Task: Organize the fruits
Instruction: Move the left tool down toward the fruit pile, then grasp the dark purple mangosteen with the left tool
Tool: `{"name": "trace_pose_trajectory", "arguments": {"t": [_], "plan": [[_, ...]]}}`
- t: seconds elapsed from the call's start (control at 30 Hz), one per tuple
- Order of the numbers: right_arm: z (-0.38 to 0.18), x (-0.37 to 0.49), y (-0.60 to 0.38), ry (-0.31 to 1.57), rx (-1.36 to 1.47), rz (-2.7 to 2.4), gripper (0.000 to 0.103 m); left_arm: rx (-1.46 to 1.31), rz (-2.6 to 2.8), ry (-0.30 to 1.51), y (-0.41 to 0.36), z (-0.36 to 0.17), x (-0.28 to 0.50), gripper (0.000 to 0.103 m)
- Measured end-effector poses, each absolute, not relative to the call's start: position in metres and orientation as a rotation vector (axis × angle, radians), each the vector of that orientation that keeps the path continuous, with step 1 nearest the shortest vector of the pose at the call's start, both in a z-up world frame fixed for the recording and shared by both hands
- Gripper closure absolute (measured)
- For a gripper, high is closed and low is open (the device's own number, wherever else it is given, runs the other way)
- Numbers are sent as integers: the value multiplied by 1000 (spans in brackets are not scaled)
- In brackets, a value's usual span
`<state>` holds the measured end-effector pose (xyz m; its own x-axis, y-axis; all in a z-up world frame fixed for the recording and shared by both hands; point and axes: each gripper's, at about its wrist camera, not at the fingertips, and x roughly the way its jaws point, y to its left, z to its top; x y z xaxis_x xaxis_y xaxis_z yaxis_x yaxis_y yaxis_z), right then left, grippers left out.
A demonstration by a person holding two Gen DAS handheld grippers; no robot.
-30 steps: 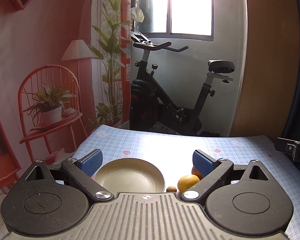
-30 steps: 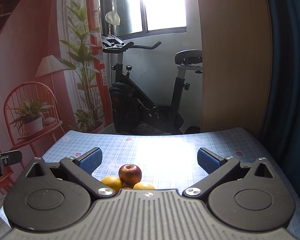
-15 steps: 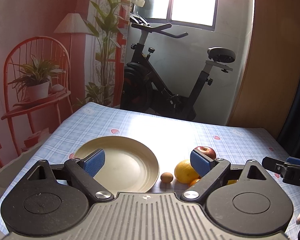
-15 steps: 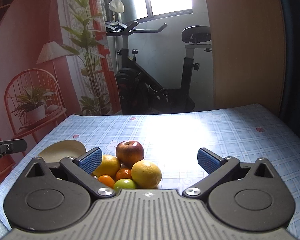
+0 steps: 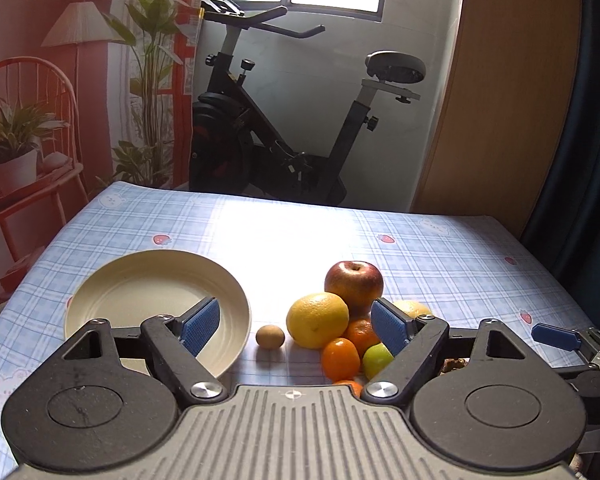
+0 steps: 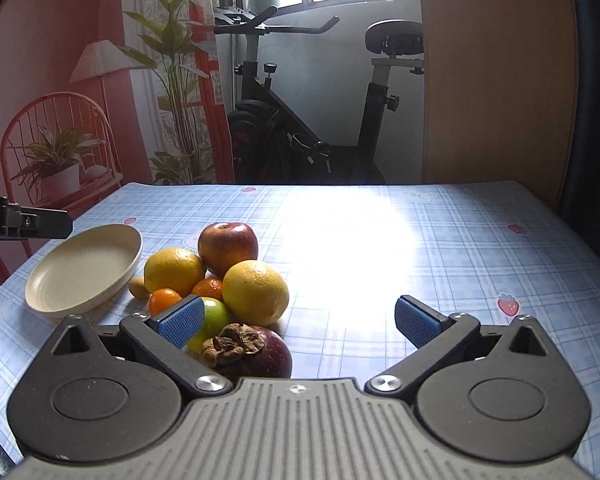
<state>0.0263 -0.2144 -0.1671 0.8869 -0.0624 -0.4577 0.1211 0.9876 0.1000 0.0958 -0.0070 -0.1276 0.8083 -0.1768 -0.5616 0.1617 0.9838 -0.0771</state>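
Observation:
A pile of fruit lies on the checked tablecloth: a red apple (image 5: 354, 282) (image 6: 228, 246), two yellow oranges (image 5: 317, 320) (image 6: 256, 290), small tangerines (image 5: 340, 358) (image 6: 164, 300), a green fruit (image 5: 377, 359) (image 6: 216, 316), a small brown kiwi (image 5: 270, 336) and a dark mangosteen (image 6: 256, 350). An empty cream plate (image 5: 140, 300) (image 6: 80, 268) sits left of the pile. My left gripper (image 5: 296, 326) is open above the near edge of the pile and plate. My right gripper (image 6: 300, 320) is open, its left fingertip (image 6: 180, 320) over the green fruit.
The table (image 6: 420, 248) has open cloth to the right of the fruit. An exercise bike (image 5: 280, 140) stands behind the far edge. A red chair with a potted plant (image 6: 60, 160) is at the left. A wooden panel (image 6: 492, 80) stands at the back right.
Both grippers have tilted down and moved closer over the table, so the plate and the whole fruit pile have come into view. Both stay open and empty.

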Motion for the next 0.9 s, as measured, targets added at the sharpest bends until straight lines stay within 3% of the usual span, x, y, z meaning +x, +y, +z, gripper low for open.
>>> {"name": "trace_pose_trajectory", "arguments": {"t": [0.27, 0.4, 0.53, 0.9], "plan": [[-184, 22, -222, 505, 103, -65, 2, -17, -160, 667, -18, -142, 108, 23], [-192, 24, -226, 525, 103, -39, 4, -31, -197, 713, -23, -148, 114, 30], [-196, 23, -224, 538, 80, 4, 10, -28, -252, 747, -31, -153, 117, 44], [-207, 30, -214, 589, 17, 152, 34, -41, -377, 802, -55, -164, 125, 48]]}}
